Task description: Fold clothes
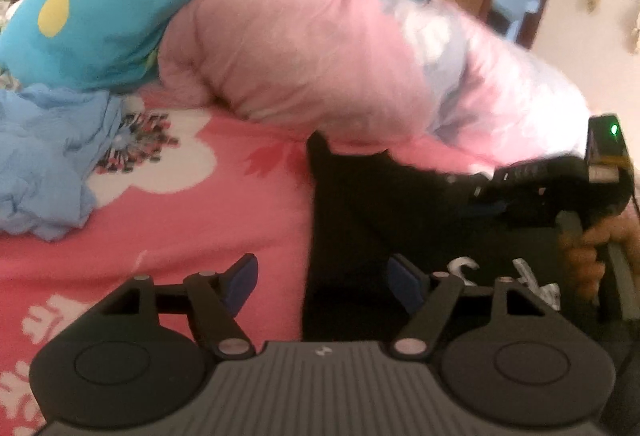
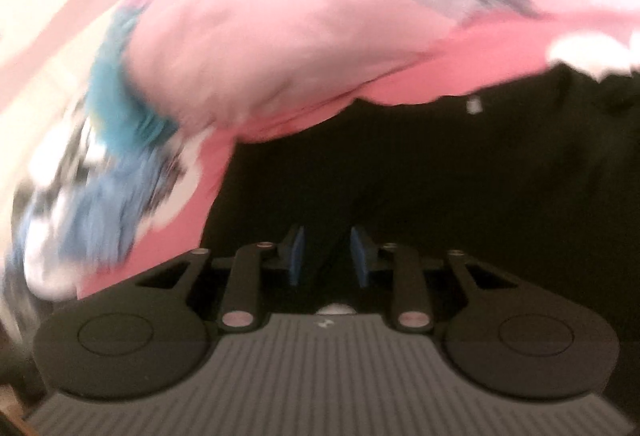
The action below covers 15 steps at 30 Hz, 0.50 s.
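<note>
Biggest thing we see: bed (image 1: 168, 220) w/ pink floral sheet, fills most of the left wrist view. On it at the far side, a bulky pink duvet (image 1: 320, 48) heaped up, teal patterned bedding (image 1: 92, 32) w/ a yellow dot lying against its left end.

Task item: black garment (image 1: 384, 220) lies spread on the bed, right of centre in the left view, far edge just short of the duvet. White print on it near our right finger, too blurred to read. In the right wrist view same black garment (image 2: 420, 172) fills the lower centre and right, small pale tag near its top edge.

Light blue garment (image 1: 52, 164) crumpled at the bed's left edge, well apart from the black one.

Left gripper (image 1: 322, 282): jaws spread wide, nothing between the blue pads; right finger sits over the black fabric, left one over pink sheet. Touching or not, can't tell.

Right gripper (image 2: 327, 256): jaws part closed, a narrow gap left, black fabric behind the gap; whether they pinch a fold we can't tell, frame is motion-blurred. From the left view it's over the garment's far right part, green LED lit, a hand (image 1: 588, 256) on the grip.
</note>
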Motion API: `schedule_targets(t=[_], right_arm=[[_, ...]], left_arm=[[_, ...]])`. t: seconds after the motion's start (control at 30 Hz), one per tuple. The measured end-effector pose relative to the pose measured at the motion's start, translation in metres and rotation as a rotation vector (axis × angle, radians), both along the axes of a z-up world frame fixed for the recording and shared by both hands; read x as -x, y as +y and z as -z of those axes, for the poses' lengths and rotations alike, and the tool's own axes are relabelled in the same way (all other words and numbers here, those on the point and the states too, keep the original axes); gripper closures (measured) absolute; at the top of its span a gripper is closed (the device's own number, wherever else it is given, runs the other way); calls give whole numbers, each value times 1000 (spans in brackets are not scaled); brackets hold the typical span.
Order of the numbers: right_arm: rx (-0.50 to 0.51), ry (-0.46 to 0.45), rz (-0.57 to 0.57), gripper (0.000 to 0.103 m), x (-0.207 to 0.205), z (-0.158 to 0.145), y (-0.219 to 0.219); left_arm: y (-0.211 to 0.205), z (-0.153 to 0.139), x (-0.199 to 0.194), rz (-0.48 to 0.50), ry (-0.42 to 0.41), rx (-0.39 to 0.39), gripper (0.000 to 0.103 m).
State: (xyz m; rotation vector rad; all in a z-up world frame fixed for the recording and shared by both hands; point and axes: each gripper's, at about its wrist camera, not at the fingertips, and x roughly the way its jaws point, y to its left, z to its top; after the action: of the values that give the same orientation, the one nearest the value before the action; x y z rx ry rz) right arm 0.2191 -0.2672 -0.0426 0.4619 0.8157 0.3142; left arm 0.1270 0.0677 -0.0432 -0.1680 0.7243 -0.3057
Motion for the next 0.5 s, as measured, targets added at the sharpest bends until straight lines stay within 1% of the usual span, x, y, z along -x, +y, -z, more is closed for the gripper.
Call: schedule_targets(t=[0.07, 0.1, 0.23, 0.33, 0.43, 0.5], right_arm=[[-46, 35, 51, 78, -18, 9, -7], [-53, 44, 64, 78, -25, 13, -9], [-55, 63, 94, 78, -44, 24, -9], [-64, 61, 97, 79, -50, 26, -8], [-55, 52, 77, 85, -51, 26, -5], [-49, 45, 58, 99, -52, 25, -2]], left_arm=[[-1, 3, -3, 2, 2, 22, 31], [-2, 4, -4, 1, 3, 26, 32], [-3, 8, -3, -12, -1, -7, 32], [-6, 8, -2, -11, -5, -42, 33], [-8, 8, -2, -12, -7, -59, 33], [-8, 8, -2, -13, -7, -62, 34]])
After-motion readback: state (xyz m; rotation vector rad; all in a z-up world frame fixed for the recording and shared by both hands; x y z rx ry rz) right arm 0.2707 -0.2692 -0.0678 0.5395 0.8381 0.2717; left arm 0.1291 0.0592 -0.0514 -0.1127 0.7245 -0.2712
